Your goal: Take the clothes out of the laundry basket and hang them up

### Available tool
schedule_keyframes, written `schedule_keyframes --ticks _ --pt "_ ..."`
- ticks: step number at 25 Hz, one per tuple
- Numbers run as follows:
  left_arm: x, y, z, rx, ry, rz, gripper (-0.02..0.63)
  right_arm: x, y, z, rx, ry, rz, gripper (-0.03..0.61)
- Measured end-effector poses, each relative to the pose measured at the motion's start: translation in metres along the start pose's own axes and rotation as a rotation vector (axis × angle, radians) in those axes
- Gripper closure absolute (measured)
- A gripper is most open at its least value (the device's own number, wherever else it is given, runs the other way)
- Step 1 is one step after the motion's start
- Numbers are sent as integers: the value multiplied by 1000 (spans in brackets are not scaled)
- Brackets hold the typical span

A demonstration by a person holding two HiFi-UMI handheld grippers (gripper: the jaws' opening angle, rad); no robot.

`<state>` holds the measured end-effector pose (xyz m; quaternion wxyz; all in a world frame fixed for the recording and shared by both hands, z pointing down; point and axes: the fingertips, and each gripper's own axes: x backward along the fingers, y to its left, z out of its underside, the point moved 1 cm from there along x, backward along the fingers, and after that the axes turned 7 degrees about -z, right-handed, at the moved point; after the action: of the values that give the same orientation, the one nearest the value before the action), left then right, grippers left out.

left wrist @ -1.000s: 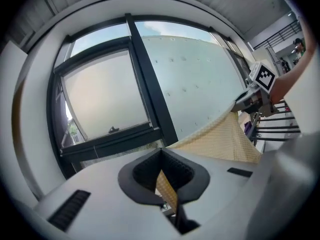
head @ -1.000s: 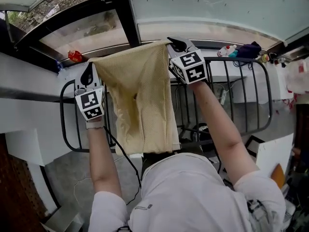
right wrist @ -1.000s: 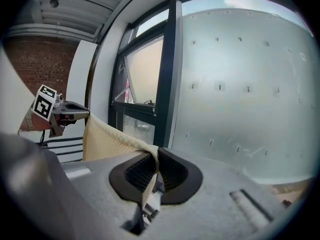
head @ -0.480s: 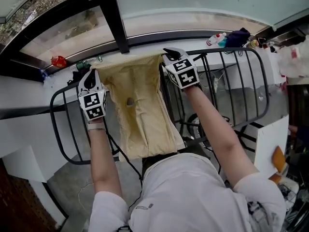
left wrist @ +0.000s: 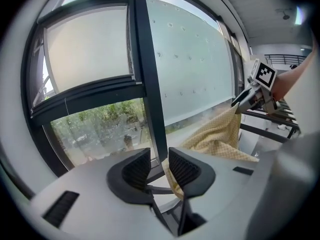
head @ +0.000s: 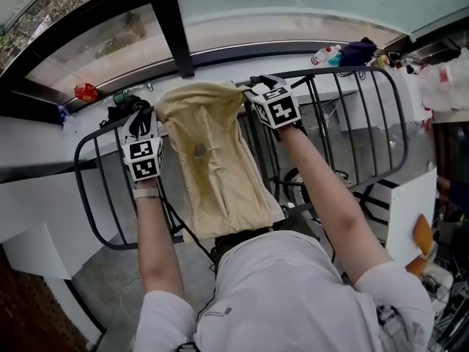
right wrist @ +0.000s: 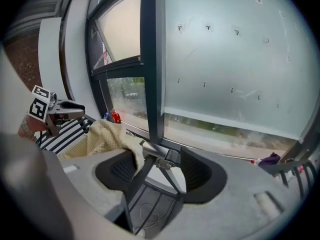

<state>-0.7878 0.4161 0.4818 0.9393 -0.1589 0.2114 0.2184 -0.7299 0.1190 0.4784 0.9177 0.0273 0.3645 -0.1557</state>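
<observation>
Room: a large window with a dark frame (head: 165,28) and a frosted pane (head: 293,6) stands above a pale sill (head: 220,56). A black metal drying rack (head: 344,72) sits just below the sill over a grey floor.

Garment: a yellow-beige mesh garment (head: 212,167) is draped over the rack's far rail, left of centre. Its folded top bunches on that rail, and the rest lies across the bars toward the person. One small dark spot shows near its middle.

Grippers: the left gripper (head: 137,112) is at the garment's left top corner, the right gripper (head: 256,85) at its right top corner. Both sets of jaws have just been opening and now stand apart. A cloth edge lies loose against one pad of each.

Sill items: a red object (head: 86,92) is at the left end and a bottle (head: 326,53) at the right.
</observation>
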Motion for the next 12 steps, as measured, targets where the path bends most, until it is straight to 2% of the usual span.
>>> schedule_keyframes --ticks 6,10,12 --pt "11 -2 1 29 -13 26 489 9 1 12 -25 23 17 262" --pt "24 -9 -5 29 -37 52 489 27 -9 21 -73 21 58 261" --pt "35 -14 -12 27 -61 65 489 42 -10 21 -90 -21 69 261"
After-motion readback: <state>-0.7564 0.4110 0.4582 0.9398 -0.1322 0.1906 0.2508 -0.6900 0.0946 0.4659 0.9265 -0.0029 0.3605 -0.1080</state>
